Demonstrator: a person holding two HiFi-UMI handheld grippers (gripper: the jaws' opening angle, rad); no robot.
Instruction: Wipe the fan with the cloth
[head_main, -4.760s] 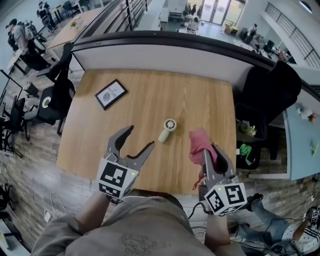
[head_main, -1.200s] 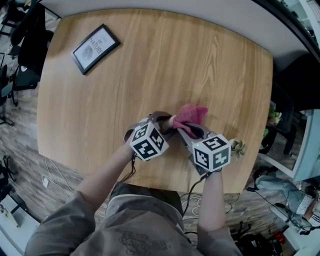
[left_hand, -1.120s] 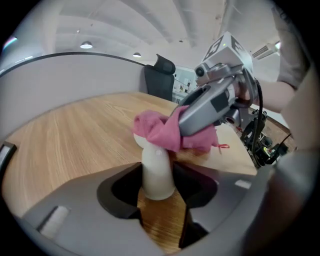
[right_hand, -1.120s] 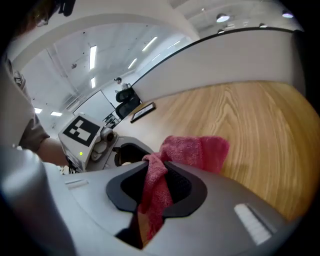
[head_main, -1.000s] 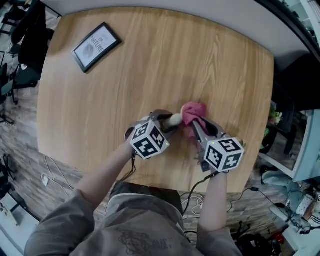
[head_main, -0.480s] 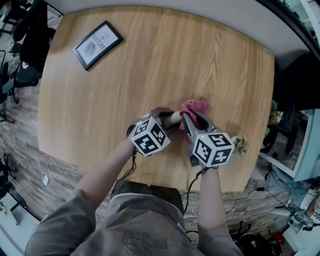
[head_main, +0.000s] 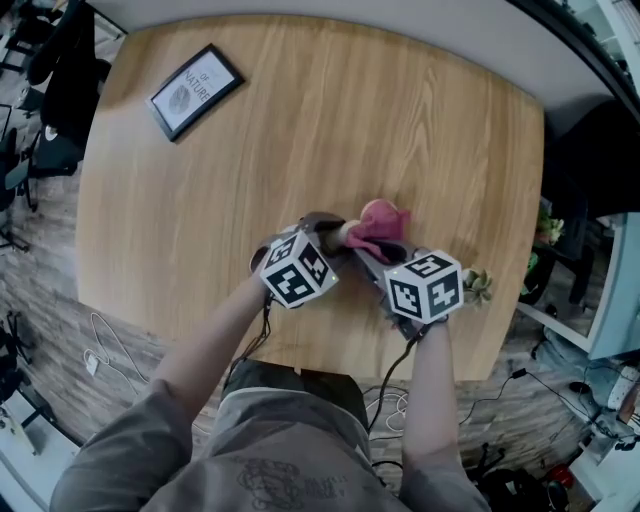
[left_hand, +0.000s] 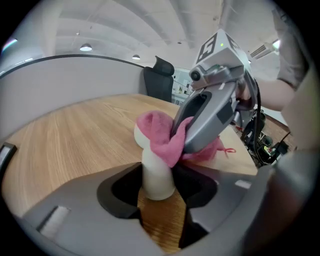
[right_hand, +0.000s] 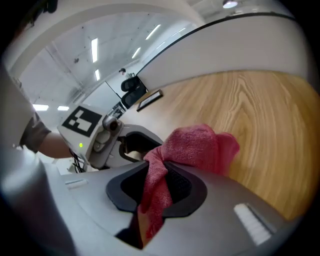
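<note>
A small white fan lies near the table's (head_main: 300, 120) front edge; its handle (head_main: 351, 235) (left_hand: 156, 172) sits between the jaws of my left gripper (head_main: 325, 236) (left_hand: 157, 187), which is shut on it. The pink cloth (head_main: 380, 221) (left_hand: 159, 135) (right_hand: 196, 146) is draped over the fan's head and hides it. My right gripper (head_main: 377, 250) (right_hand: 157, 187) is shut on a fold of the cloth and presses it against the fan from the right. In the left gripper view the right gripper (left_hand: 210, 115) slants down onto the cloth.
A black-framed picture (head_main: 195, 90) lies at the table's far left. A small green plant (head_main: 476, 287) shows by the right front edge, just beyond my right gripper. A dark chair (head_main: 590, 150) stands to the right of the table.
My right gripper has swung left and a little down, and the cloth has slid with it across the fan's head. The left gripper and the handle have stayed put.
</note>
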